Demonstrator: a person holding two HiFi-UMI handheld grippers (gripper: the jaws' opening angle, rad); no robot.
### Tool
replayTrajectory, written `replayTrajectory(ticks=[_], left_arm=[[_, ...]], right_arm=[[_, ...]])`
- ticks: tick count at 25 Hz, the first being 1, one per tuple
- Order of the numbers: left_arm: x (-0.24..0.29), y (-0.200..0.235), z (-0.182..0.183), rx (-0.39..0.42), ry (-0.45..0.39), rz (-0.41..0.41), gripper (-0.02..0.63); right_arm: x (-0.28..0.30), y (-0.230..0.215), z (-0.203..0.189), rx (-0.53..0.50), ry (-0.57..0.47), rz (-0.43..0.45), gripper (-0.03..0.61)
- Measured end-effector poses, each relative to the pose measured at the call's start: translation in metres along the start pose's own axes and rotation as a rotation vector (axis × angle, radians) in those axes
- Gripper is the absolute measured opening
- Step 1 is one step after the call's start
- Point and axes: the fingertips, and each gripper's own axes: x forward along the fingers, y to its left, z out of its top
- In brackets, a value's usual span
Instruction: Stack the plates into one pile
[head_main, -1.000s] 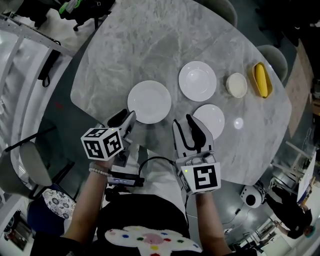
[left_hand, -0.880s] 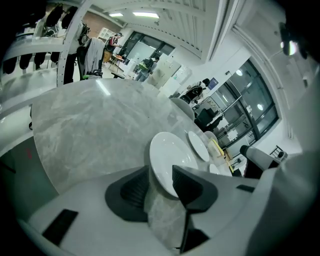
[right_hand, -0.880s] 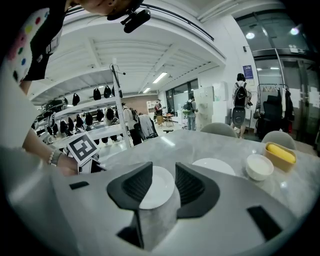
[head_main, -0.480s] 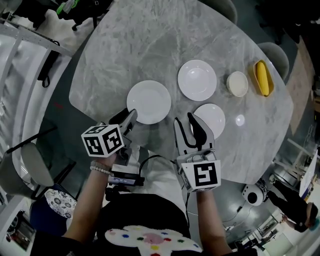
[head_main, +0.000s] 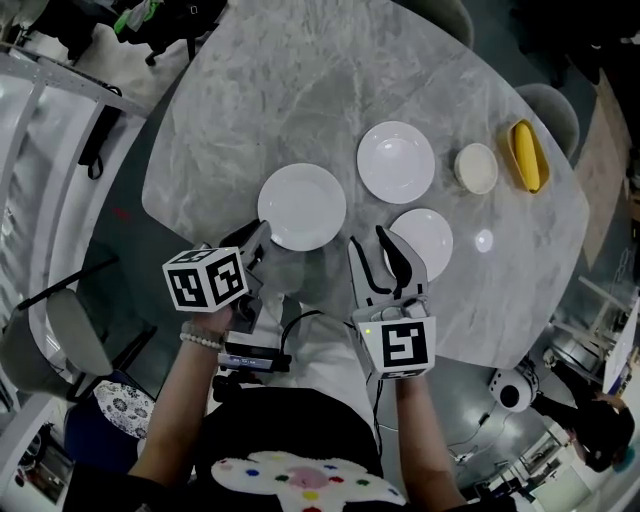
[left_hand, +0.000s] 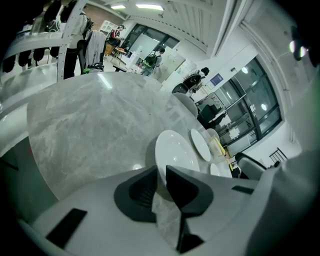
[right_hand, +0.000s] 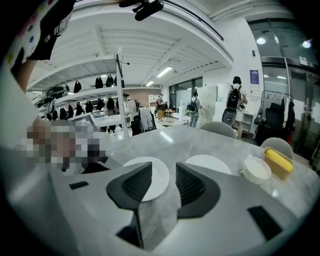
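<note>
Three white plates lie on the grey marble table. The large left plate (head_main: 302, 206) (left_hand: 176, 150) has its near rim between the fingers of my left gripper (head_main: 256, 240) (left_hand: 161, 173). Those jaws have just been closing and now pinch that rim. The middle plate (head_main: 396, 162) (right_hand: 207, 164) lies farther back. A smaller plate (head_main: 424, 238) sits just right of my right gripper (head_main: 379, 246) (right_hand: 163, 181), which stands open with nothing between its fingers. In the right gripper view the left plate (right_hand: 161, 176) shows through the gap.
A small cream bowl (head_main: 475, 169) (right_hand: 256, 169) and a yellow dish (head_main: 527, 157) (right_hand: 278, 161) stand at the far right. The table edge (head_main: 300, 290) runs just under both grippers. Grey chairs (head_main: 548, 115) stand around the table.
The left gripper's jaws have drawn together onto the near rim of the left plate. Neither hand has shifted noticeably, and the plates lie where they were.
</note>
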Motion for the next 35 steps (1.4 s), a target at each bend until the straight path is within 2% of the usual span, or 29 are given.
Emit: replayTrajectory(ticks=[9,17,23,28,35], left_arm=[[-0.003,-0.014,0.016,-0.035,-0.014,-0.063,0.046],[-0.006,-0.024,0.027,-0.052,-0.024,-0.108,0.037],[-0.007,-0.027,0.025,-0.133,-0.024,-0.141,0.032],[-0.007,-0.025,0.024,-0.151,-0.03,-0.143,0.031],[-0.007,-0.026,0.026,-0.163,-0.037,-0.146,0.031]], right_arm=[[0.008,0.01,-0.022,-0.122,0.061,0.025,0.144],[0.017,0.04,-0.045,-0.352,0.111,0.083,0.158],[0.028,0.065,-0.069,-0.539,0.151,0.151,0.158],[0.039,0.076,-0.088,-0.68,0.184,0.185,0.158],[0.046,0.076,-0.102,-0.827,0.216,0.176,0.153]])
